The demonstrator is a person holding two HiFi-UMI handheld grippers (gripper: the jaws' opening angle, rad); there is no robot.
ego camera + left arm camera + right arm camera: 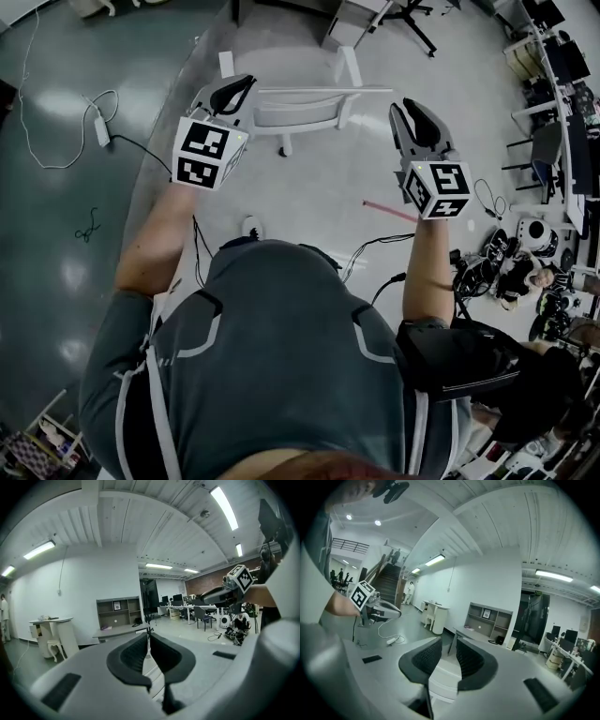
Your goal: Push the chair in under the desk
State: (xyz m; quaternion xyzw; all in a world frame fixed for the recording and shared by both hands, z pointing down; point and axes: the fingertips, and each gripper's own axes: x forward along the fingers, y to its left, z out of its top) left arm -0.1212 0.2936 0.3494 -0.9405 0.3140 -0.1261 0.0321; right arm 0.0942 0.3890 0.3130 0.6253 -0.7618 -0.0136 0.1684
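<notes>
A white chair [300,105] stands on the pale floor ahead of me, seen from above with its top rail running across. My left gripper [247,83] is at the left end of that rail, its jaws shut; whether it touches the rail I cannot tell. In the left gripper view the left gripper [148,640] shows its pads together, with white chair slats [153,670] below. My right gripper [405,107] is just off the rail's right end. The right gripper [448,641] is open, and a white part of the chair [443,674] shows beneath the gap. A grey desk [119,631] with a shelf unit [116,610] stands beyond.
A power strip [101,127] with its cable lies on the dark floor at the left. A red strip [389,211] and black cables [375,246] lie at the right, beside gear on the floor [525,253]. A small white table [50,632] stands left of the desk.
</notes>
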